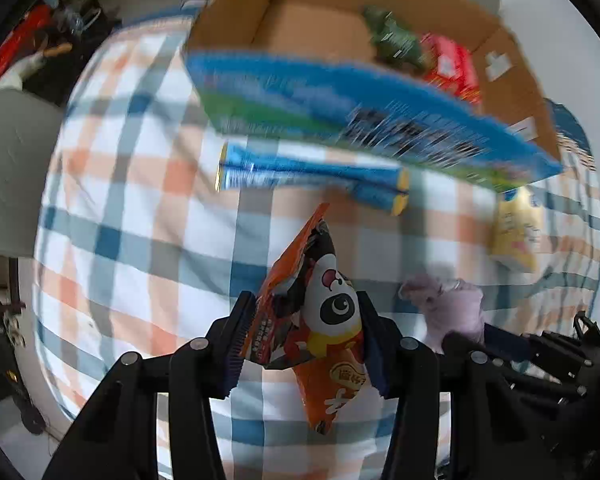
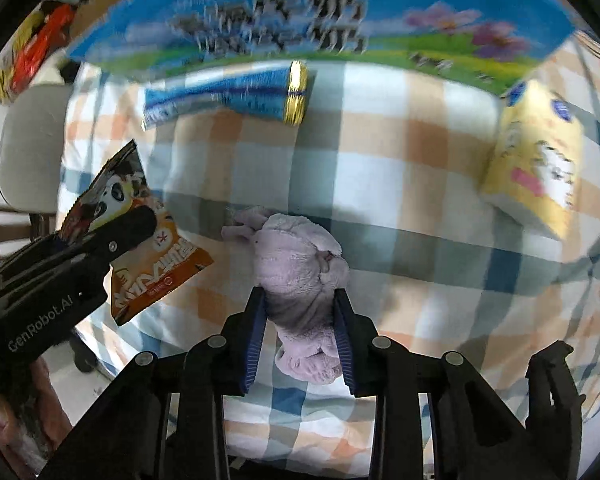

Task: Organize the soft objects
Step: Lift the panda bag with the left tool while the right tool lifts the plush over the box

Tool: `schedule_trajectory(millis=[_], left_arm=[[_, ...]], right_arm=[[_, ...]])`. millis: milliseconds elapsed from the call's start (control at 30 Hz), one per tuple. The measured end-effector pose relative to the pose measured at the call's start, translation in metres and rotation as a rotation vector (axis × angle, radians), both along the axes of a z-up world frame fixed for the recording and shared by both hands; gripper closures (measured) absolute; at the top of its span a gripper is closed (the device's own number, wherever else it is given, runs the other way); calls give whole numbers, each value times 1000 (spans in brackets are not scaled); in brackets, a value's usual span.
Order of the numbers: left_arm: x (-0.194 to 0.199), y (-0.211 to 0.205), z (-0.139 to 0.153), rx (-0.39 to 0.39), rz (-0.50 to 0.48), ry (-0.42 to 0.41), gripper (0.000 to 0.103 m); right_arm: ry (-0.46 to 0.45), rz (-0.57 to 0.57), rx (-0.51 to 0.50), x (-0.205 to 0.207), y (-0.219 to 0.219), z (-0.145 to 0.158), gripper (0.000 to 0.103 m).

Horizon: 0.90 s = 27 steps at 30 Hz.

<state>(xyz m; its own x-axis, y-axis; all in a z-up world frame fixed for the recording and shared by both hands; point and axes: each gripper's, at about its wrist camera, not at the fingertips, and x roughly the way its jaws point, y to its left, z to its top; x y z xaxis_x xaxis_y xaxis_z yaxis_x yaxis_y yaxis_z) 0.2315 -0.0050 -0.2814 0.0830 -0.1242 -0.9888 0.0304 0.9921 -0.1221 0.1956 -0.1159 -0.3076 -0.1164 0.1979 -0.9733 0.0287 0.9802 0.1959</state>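
My left gripper (image 1: 306, 304) is shut on an orange snack bag with a panda face (image 1: 320, 312) and holds it above the checked cloth; the bag also shows in the right wrist view (image 2: 156, 256). My right gripper (image 2: 300, 300) is shut on a pale purple plush toy (image 2: 300, 256), held above the cloth; the plush shows at the right of the left wrist view (image 1: 452, 304). An open cardboard box (image 1: 316, 28) with a blue-and-green printed side (image 2: 320, 20) stands ahead, holding a green packet (image 1: 396, 40) and a red packet (image 1: 452, 64).
A blue tube-shaped pack (image 1: 312, 172) lies on the checked cloth (image 1: 140, 220) in front of the box; it also shows in the right wrist view (image 2: 236, 96). A yellow bag (image 2: 540, 168) lies to the right. A grey chair (image 1: 16, 168) stands at the left edge.
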Motion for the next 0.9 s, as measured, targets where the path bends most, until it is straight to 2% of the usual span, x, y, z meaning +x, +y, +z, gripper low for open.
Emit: schedule_trajectory(millis=[200,300,433,567,667,900], left_arm=[[18,-11,67,-21,-69,-109,57],[41,-18,97,-24,-98,-163,57],[77,-22,120,-8,-118,-212,57],[116,-20,121,23,-125,-214,57],[145,-17,113,51,-125,-197,57],[210,-14,71,120,-130,-135,57]], right_arm=[[-127,-77,45,6,-17,69,68],[-197,-102,66,18,-23,110,68],[-268,-124,65,45,-28,147,68],[-307,-150,57,75,-38,166,68],[-316,-185,33,103,-46,167,68],[-269,-303,-24,160,-62,132,68]])
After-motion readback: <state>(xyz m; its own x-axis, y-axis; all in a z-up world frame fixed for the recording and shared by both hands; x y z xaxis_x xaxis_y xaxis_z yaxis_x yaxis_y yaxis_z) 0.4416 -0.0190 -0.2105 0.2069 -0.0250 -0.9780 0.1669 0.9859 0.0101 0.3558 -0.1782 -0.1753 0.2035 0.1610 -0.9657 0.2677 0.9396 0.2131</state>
